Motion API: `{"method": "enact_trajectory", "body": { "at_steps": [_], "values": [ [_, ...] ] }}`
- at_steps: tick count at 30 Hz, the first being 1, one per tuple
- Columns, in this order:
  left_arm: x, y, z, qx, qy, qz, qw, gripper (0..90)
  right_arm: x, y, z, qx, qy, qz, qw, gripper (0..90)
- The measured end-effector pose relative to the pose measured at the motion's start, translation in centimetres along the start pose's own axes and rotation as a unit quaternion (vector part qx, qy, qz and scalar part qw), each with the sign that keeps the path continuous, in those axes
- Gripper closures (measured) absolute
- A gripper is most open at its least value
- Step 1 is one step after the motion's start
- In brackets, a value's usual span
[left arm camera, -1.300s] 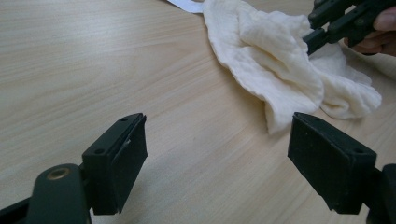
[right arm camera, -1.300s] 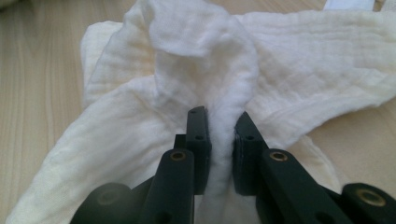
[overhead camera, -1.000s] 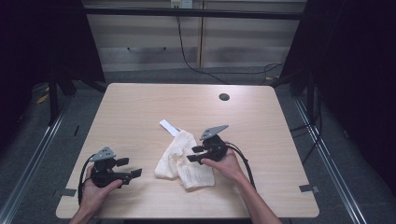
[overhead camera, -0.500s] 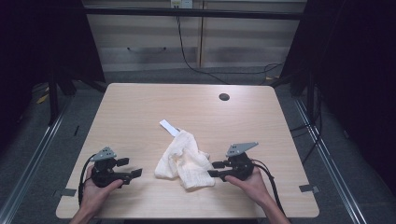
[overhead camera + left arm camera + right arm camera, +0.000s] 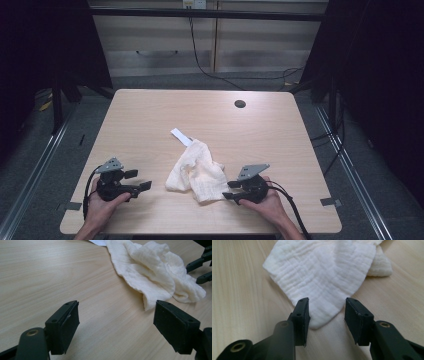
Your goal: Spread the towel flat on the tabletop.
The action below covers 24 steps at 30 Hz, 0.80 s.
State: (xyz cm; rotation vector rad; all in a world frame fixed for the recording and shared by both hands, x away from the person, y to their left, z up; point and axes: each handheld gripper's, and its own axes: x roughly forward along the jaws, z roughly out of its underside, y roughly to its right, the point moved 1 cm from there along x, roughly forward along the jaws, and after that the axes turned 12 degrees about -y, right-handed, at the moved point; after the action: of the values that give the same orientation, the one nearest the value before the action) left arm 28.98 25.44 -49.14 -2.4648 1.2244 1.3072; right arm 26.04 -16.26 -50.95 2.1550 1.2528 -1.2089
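Since a second earlier, right gripper [image 5: 229,190] had shifted from the crumpled cream-white muslin cloth's [image 5: 196,172] upper right side to its near right corner, hand low at the desk's front edge. Fingers had just been closing, then eased apart slightly; in the right gripper view they stood released, straddling the cloth's corner tip [image 5: 322,315], pads not pressing on it. Left gripper [image 5: 140,181] unmoved near the front left of the pale wooden desk [image 5: 150,120], fingers spread wide and released, bare wood between them, cloth well off. Cloth lay bunched at desk centre-front, its far end overlapping a small white paper strip [image 5: 180,136].
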Motion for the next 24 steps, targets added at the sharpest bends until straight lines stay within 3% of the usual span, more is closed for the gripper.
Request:
{"method": "enact_trajectory", "body": {
  "at_steps": [2, 3, 4, 5, 6, 7, 9, 12, 16, 19, 24],
  "values": [
    [0.0, 0.0, 0.0, -0.001, 0.0, 0.001, 1.0, 20.3, 0.0, -0.1, 0.0, -0.01, 0.0, 0.011, 0.9999, 58.5],
    [0.0, 0.0, 0.0, -0.004, 0.001, 0.001, 1.0, 20.3, 0.0, -0.1, 0.1, -0.015, 0.003, 0.007, 0.9999, 67.4],
    [0.1, -0.1, 0.0, -0.005, 0.002, 0.001, 1.0, 20.3, 0.0, -0.1, 0.1, -0.015, 0.003, 0.007, 0.9999, 67.4],
    [0.1, -0.1, 0.0, -0.006, 0.001, 0.0, 1.0, 20.3, 0.0, -0.1, 0.1, -0.013, 0.003, 0.005, 0.9999, 71.3],
    [0.1, 0.0, 0.0, -0.005, 0.002, -0.001, 1.0, 20.3, 0.1, 0.0, 0.1, -0.006, 0.006, -0.006, 0.9999, 82.1],
    [0.1, 0.0, 0.0, -0.005, 0.002, -0.001, 1.0, 20.3, 0.1, 0.0, 0.1, -0.006, 0.006, -0.006, 0.9999, 82.1],
    [0.0, 0.0, 0.0, -0.004, 0.001, 0.0, 1.0, 20.3, 0.2, 0.2, 0.1, 0.018, 0.011, -0.029, 0.9994, 86.9],
    [0.0, -0.1, 0.0, -0.003, 0.002, 0.0, 1.0, 20.3, 0.2, 0.6, 0.1, 0.036, 0.016, -0.043, 0.9983, 87.5],
    [0.0, -0.1, 0.0, -0.004, 0.003, 0.0, 1.0, 20.3, -0.5, 1.2, -0.1, 0.055, 0.042, -0.057, 0.996, 87.6],
    [-0.1, -0.1, 0.0, -0.004, 0.003, -0.001, 1.0, 20.3, -2.1, 1.7, -0.4, 0.074, 0.085, -0.067, 0.9914, 87.8],
    [0.0, -0.1, 0.0, -0.006, 0.002, -0.003, 1.0, 20.3, -4.4, 2.7, -0.8, 0.093, 0.117, -0.052, 0.9874, 87.9]
  ]
}}
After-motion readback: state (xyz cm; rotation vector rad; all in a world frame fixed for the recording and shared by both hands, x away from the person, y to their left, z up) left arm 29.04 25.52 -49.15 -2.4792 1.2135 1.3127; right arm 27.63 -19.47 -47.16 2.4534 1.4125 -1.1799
